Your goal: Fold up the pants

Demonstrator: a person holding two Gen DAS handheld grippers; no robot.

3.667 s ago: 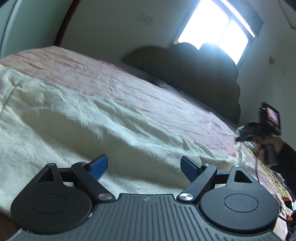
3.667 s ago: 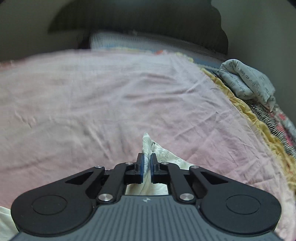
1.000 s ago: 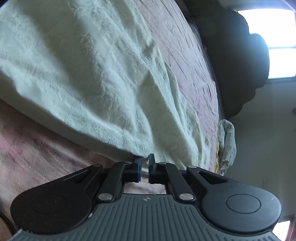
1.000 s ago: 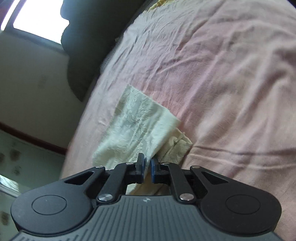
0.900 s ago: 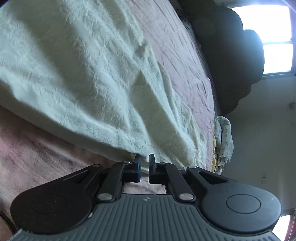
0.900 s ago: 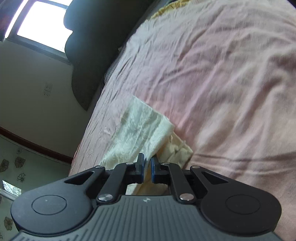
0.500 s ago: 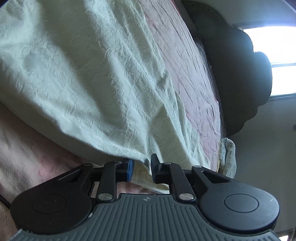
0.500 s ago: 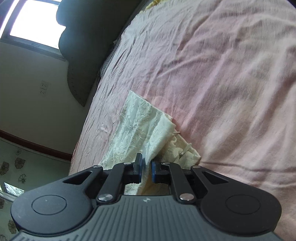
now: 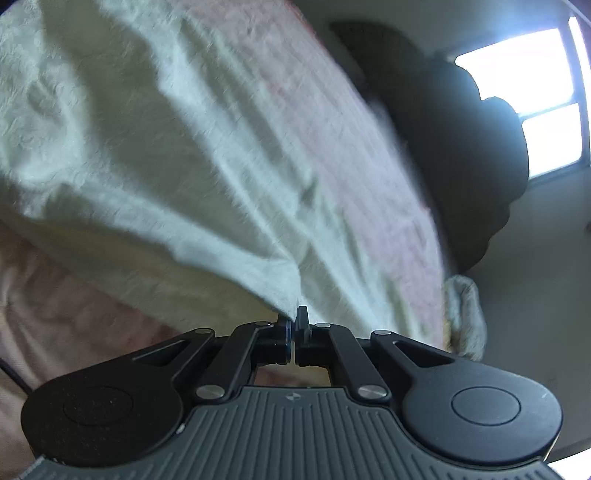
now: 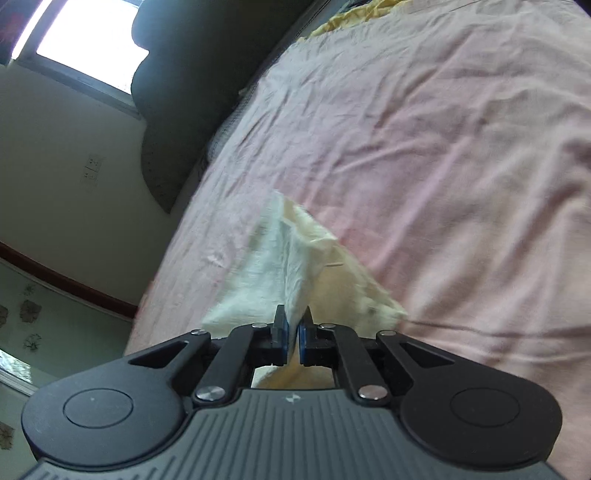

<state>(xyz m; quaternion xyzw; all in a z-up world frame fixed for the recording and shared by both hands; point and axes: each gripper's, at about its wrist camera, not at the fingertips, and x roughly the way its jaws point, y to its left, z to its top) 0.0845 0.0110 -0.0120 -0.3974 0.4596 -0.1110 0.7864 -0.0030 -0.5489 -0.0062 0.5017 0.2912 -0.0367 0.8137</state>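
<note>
Cream-white textured pants [image 9: 155,155] lie spread over a pink bedsheet [image 9: 55,314]. My left gripper [image 9: 294,322] is shut on a corner of the pants, and the cloth rises in a taut peak to the fingertips. In the right wrist view another end of the pants [image 10: 291,273] is pulled up off the sheet, with my right gripper [image 10: 291,318] shut on a fold of it. Cloth runs down between the blue pads and below the right jaws. The rest of the garment is out of that view.
A dark scalloped headboard [image 9: 458,133] stands under a bright window [image 9: 524,96]. A crumpled patterned cloth [image 9: 463,314] lies at the bed's edge. The pink sheet [image 10: 443,166] stretches wide to the right of the right gripper; a yellow blanket edge [image 10: 354,14] shows far off.
The left jaws opened briefly, then closed again on the pants' edge and lifted it into a peak. The right gripper stayed shut on its end; that cloth now stands up tauter.
</note>
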